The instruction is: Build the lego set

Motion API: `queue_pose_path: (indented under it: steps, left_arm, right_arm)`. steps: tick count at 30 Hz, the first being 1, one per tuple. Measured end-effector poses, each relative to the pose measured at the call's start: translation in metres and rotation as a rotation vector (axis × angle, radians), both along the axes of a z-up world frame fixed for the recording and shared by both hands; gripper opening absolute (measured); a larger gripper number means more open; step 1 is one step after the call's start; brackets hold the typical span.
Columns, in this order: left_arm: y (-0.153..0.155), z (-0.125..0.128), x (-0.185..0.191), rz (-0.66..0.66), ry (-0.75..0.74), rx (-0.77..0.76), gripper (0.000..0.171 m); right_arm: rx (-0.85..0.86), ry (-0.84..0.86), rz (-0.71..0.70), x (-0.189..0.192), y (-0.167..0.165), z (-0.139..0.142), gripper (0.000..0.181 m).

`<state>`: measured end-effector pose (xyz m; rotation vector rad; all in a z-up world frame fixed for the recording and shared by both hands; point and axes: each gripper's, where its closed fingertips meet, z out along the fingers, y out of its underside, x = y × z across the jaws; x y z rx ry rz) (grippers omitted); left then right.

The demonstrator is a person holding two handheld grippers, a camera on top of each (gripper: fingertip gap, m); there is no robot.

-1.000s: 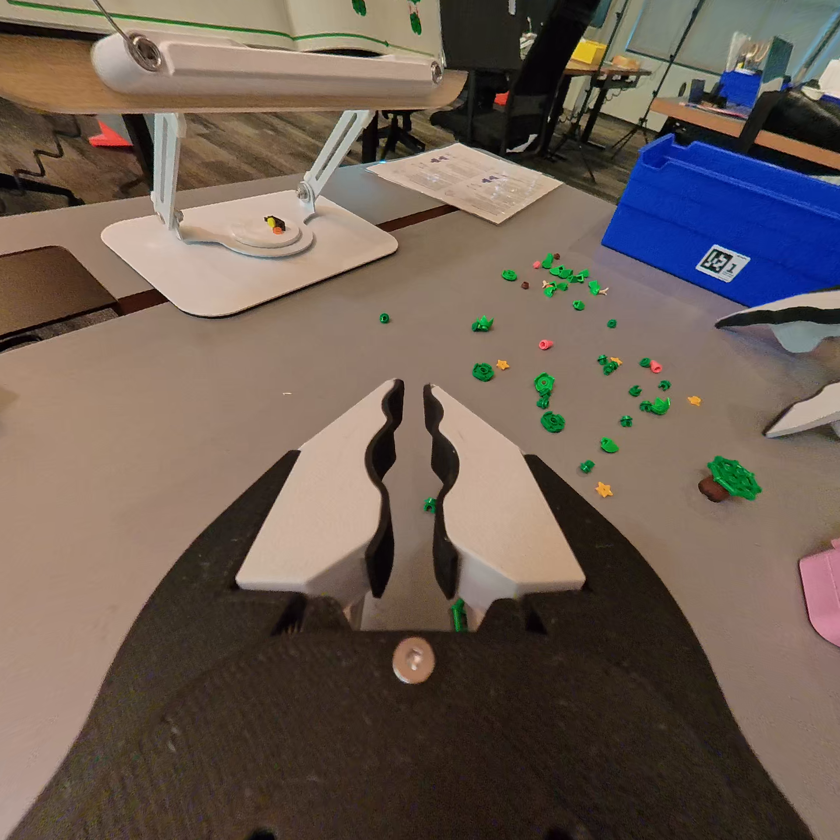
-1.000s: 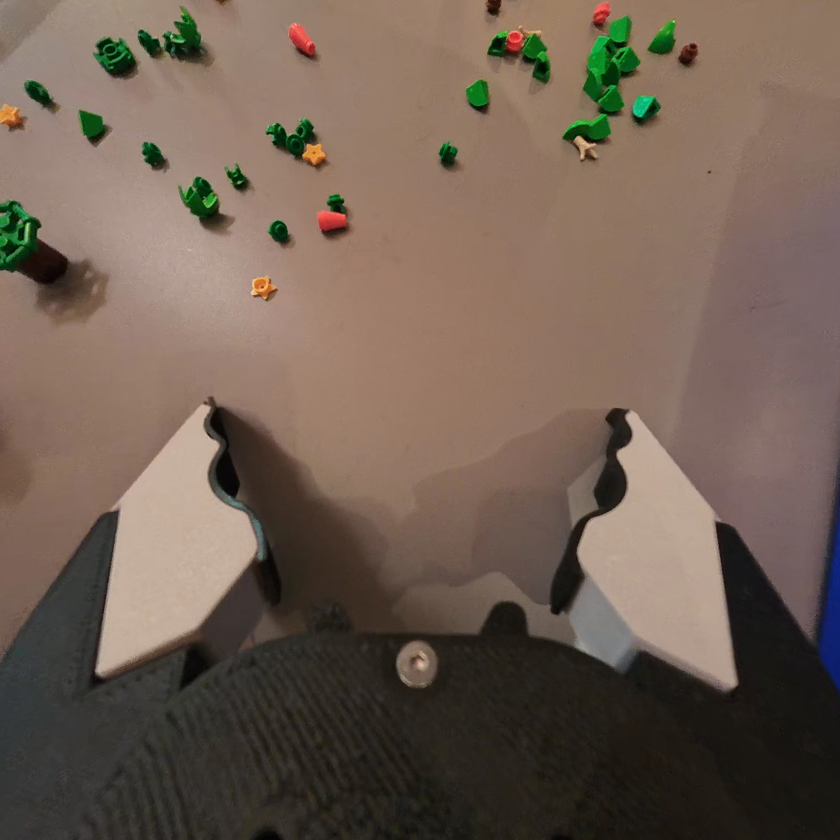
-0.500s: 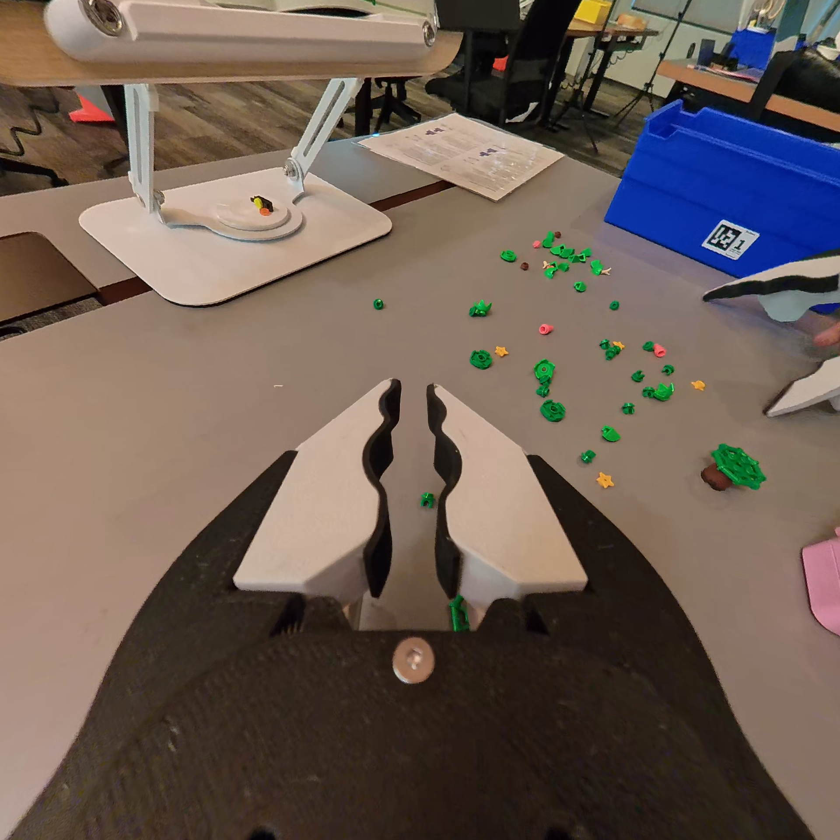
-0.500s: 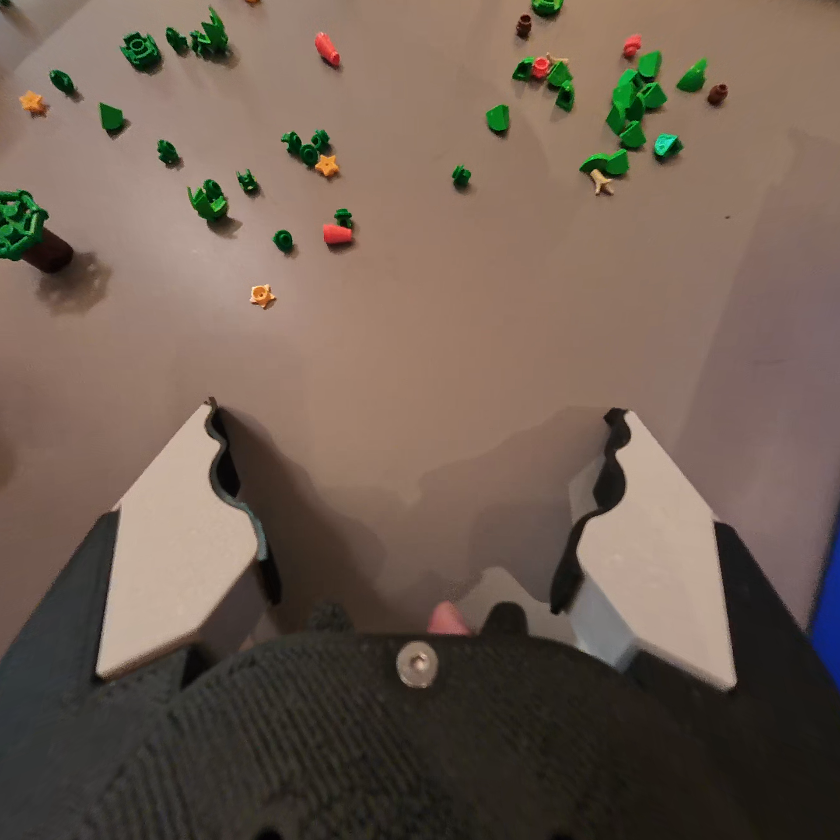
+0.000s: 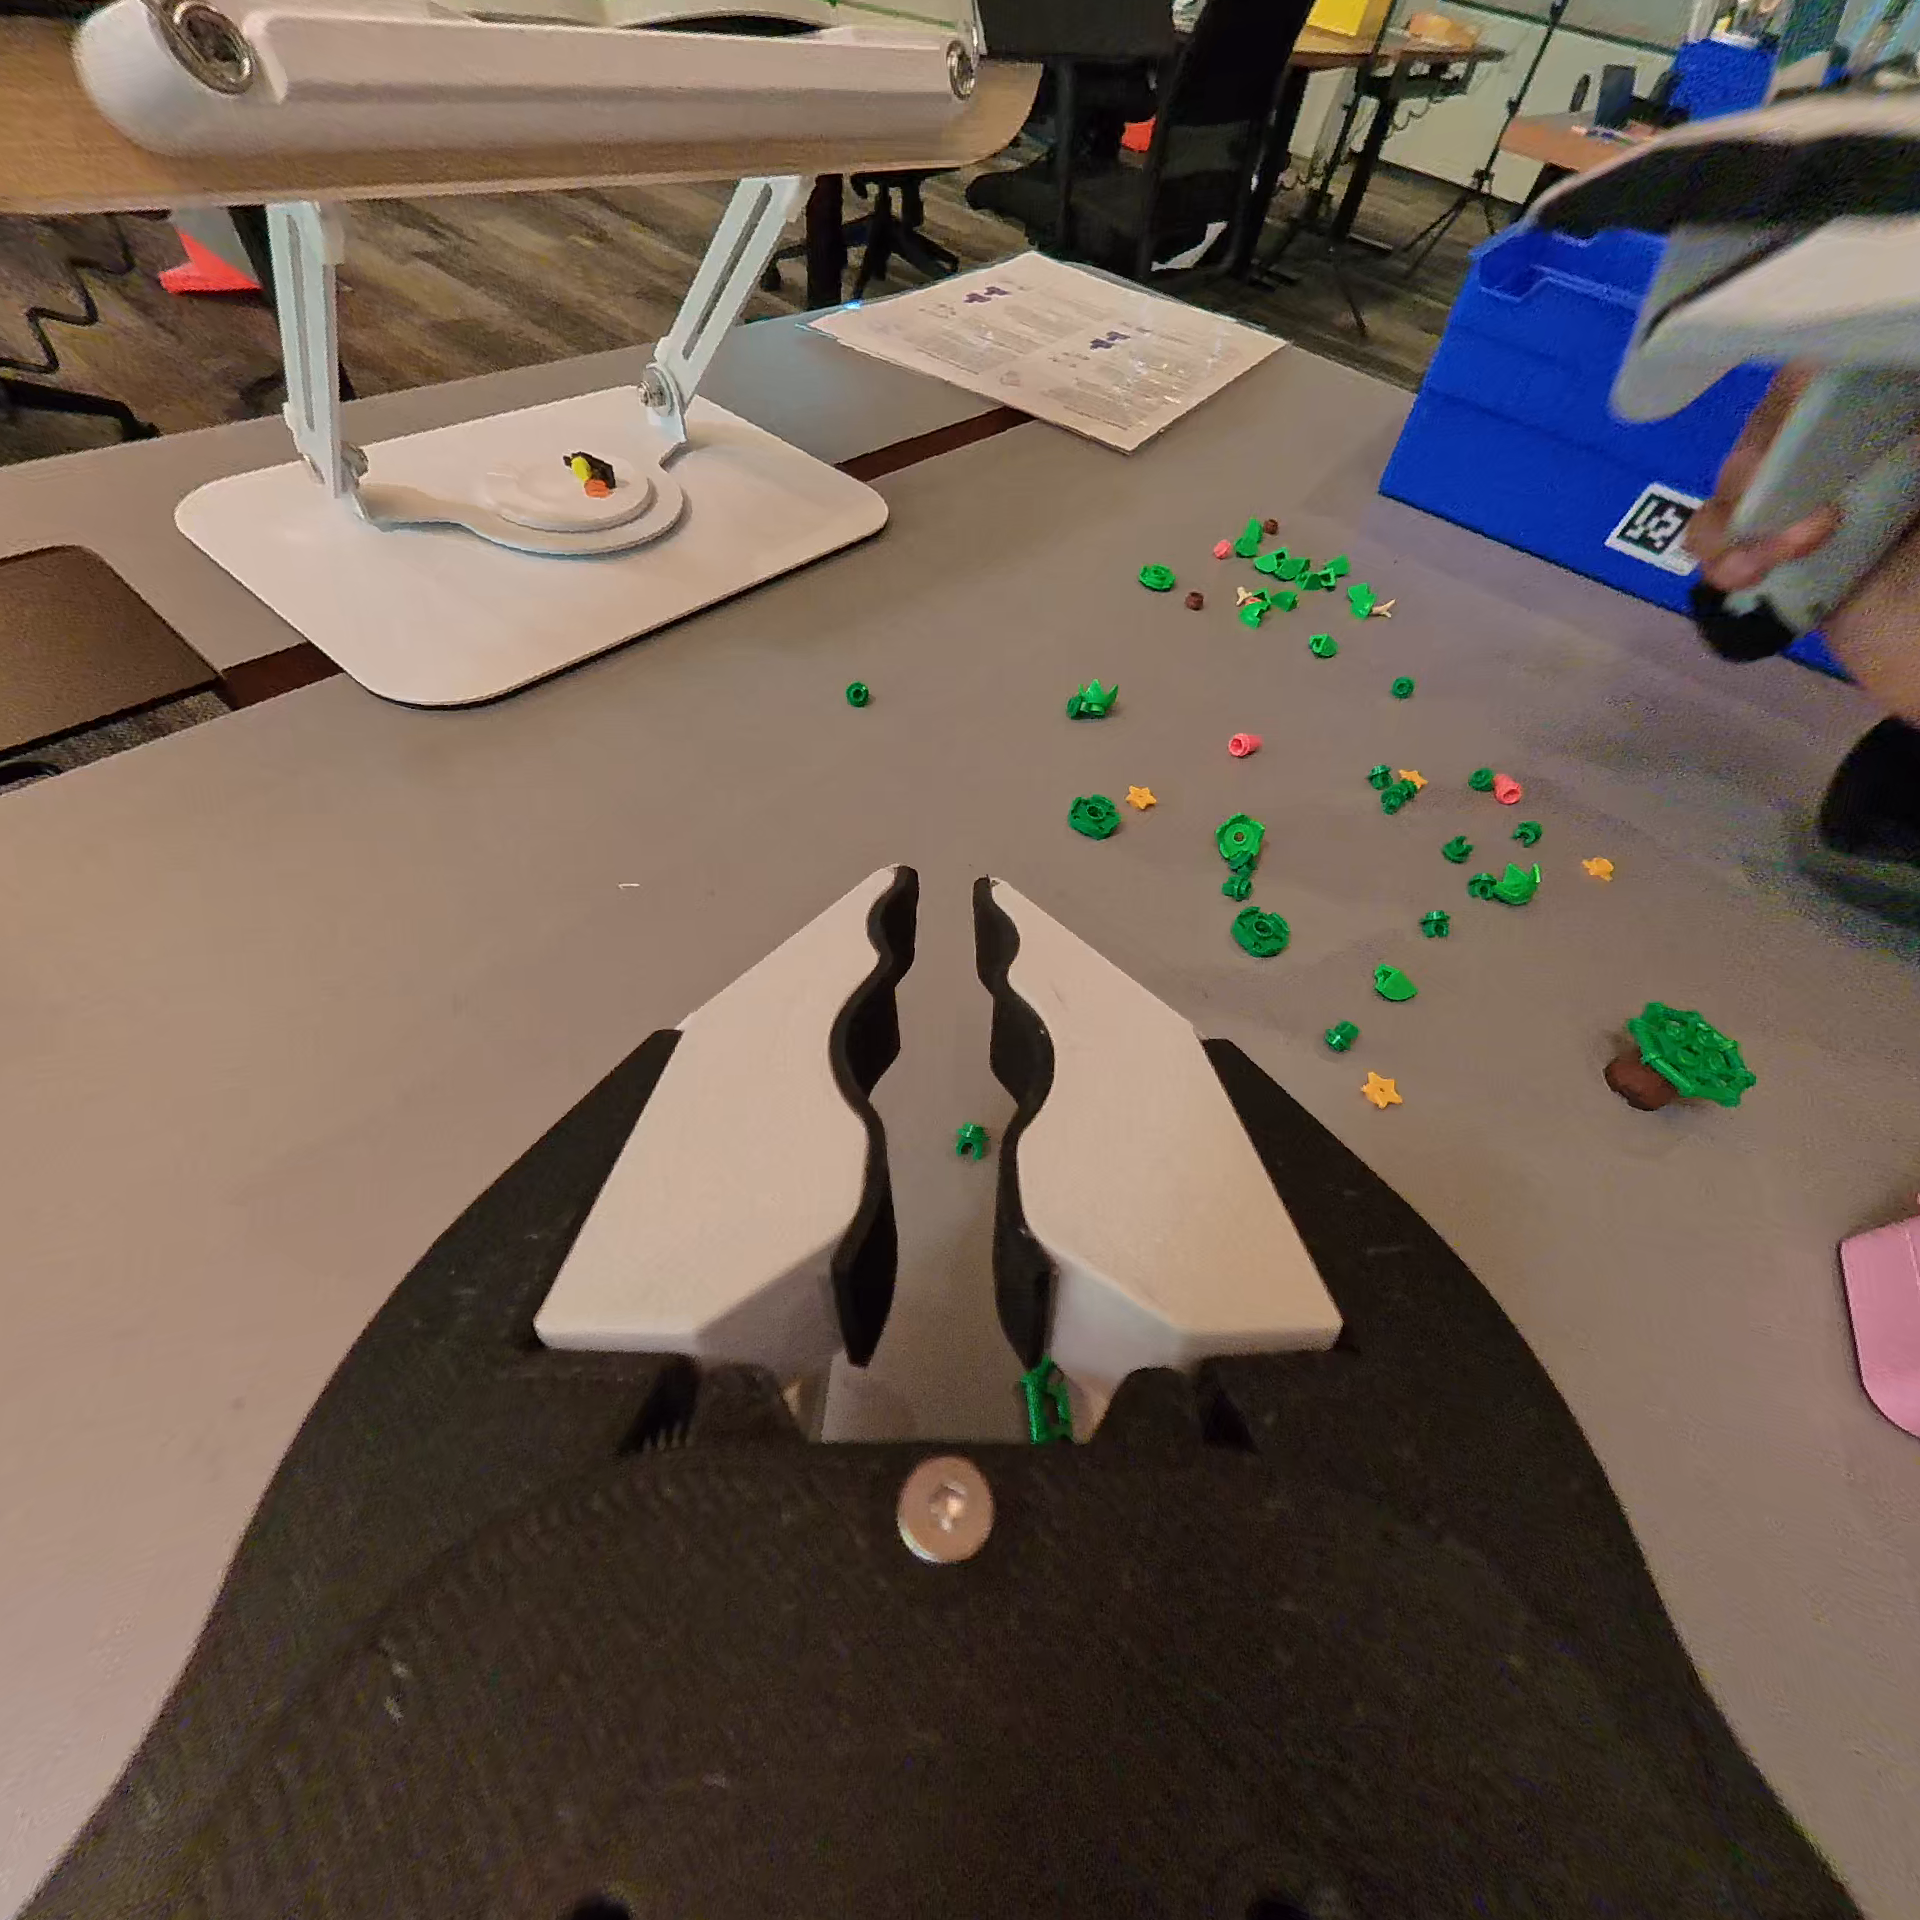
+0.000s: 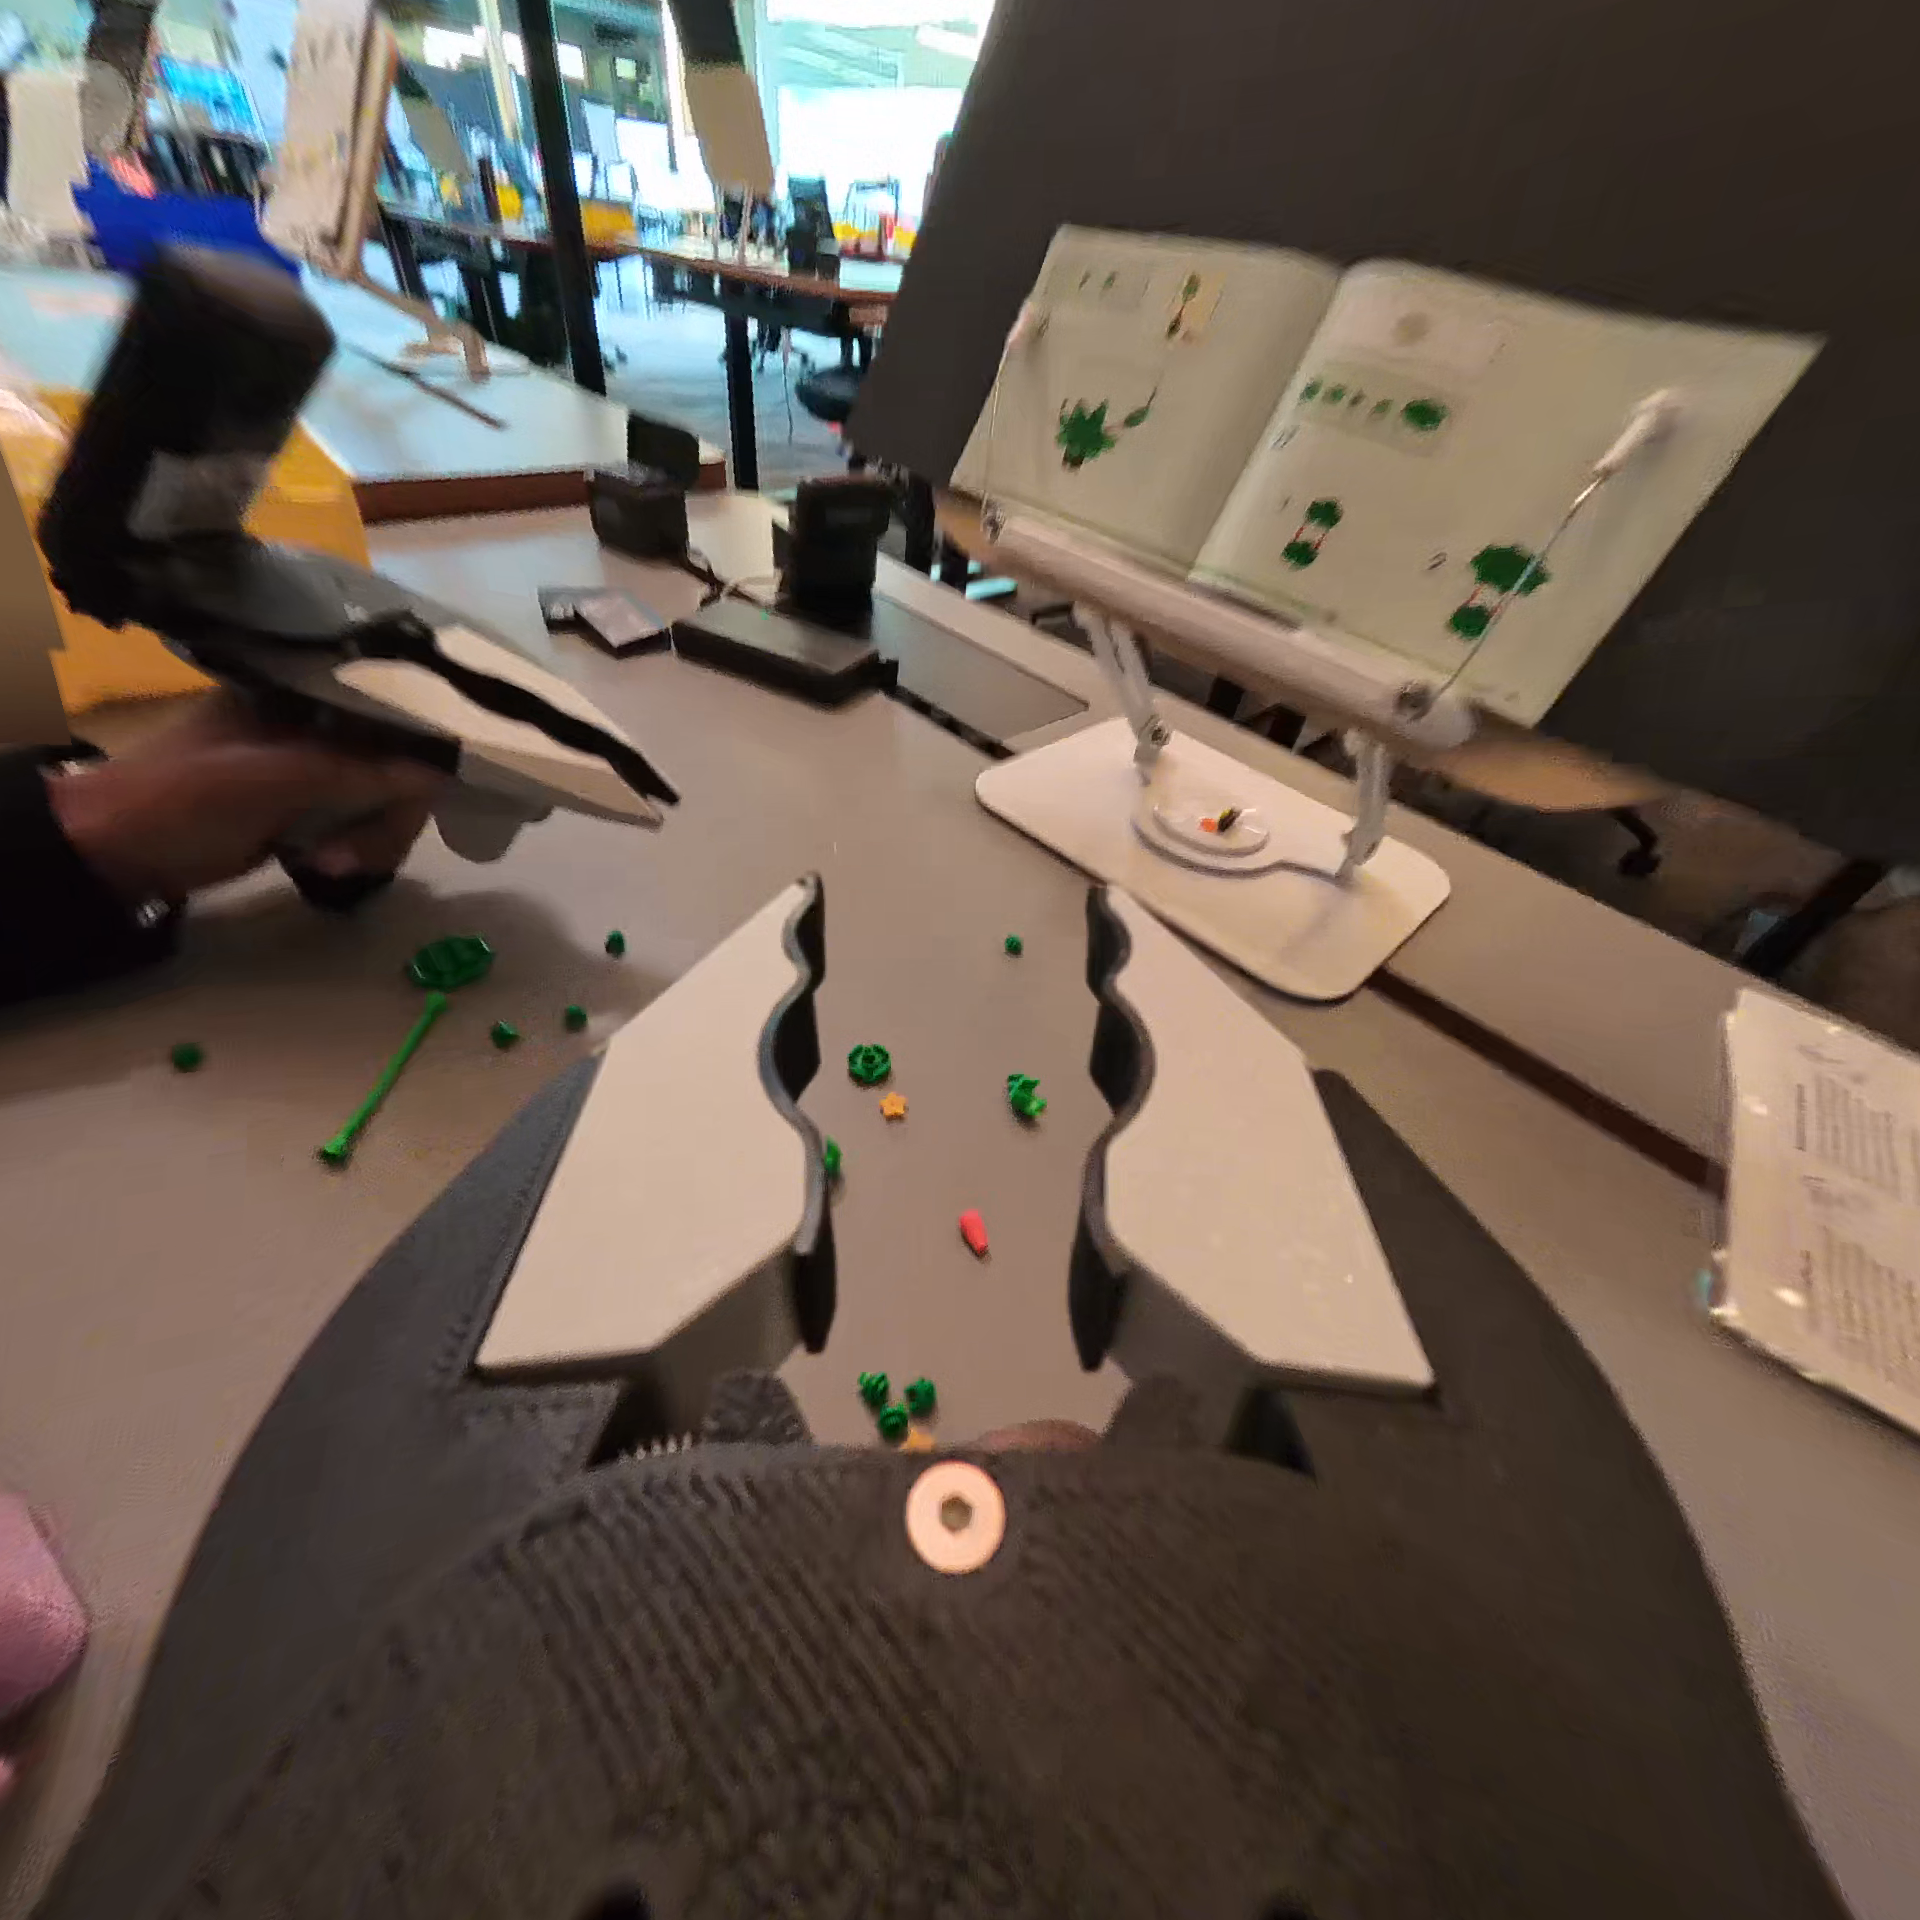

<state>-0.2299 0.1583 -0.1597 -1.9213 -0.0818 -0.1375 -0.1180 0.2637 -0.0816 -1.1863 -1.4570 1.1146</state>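
The left gripper (image 5: 945,883) hovered low over the grey counter (image 5: 416,987) at the centre of its own view, its fingers drawn close with only a narrow slot between them and nothing pinched at the tips. A tiny green piece (image 5: 969,1140) lay on the counter, seen through that slot, and a sliver of green stem (image 5: 1044,1403) showed at the base of the right-hand finger; whether it was caught there could not be told.

The loose lego pieces (image 5: 1257,883) were scattered across the right half of that view: green leaves and studs, orange stars, pink cones. A small built tree (image 5: 1683,1060) with a brown trunk sat at the right edge. A white book stand (image 5: 530,582) stood in the upper left, a printed sheet (image 5: 1049,343) lay beyond it, and a blue bin (image 5: 1527,416) occupied the upper right.

The right gripper (image 6: 951,894), blurred, was raised and held its fingers spread apart, holding nothing. Between them a pink cone (image 6: 974,1231) and an orange star (image 6: 892,1104) showed on the counter. A long green stem (image 6: 384,1081) lay at the left of that view, beneath the other gripper. An open instruction booklet (image 6: 1351,457) rested on the stand in the upper right.
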Motion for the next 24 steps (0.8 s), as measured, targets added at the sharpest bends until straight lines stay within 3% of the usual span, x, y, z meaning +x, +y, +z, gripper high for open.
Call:
queue_pose_path:
  steps: [5,8,17,24]
  left_arm:
    - [0.001,-0.003,0.003,-0.013,0.022,-0.019,0.007]
    - [0.003,-0.006,0.008,-0.028,0.061,-0.043,0.007]
    - [0.003,-0.007,0.014,-0.061,0.084,-0.047,0.008]
    - [-0.010,0.004,0.056,-0.359,0.086,0.036,0.006]
  right_arm:
    - [0.048,-0.112,0.049,0.008,-0.017,-0.053,0.043]
    - [0.045,-0.061,0.069,0.009,-0.023,-0.046,0.031]
    - [0.041,-0.205,0.243,0.014,-0.064,-0.067,0.019]
    - [-0.025,-0.265,0.312,0.017,-0.077,-0.075,0.015]
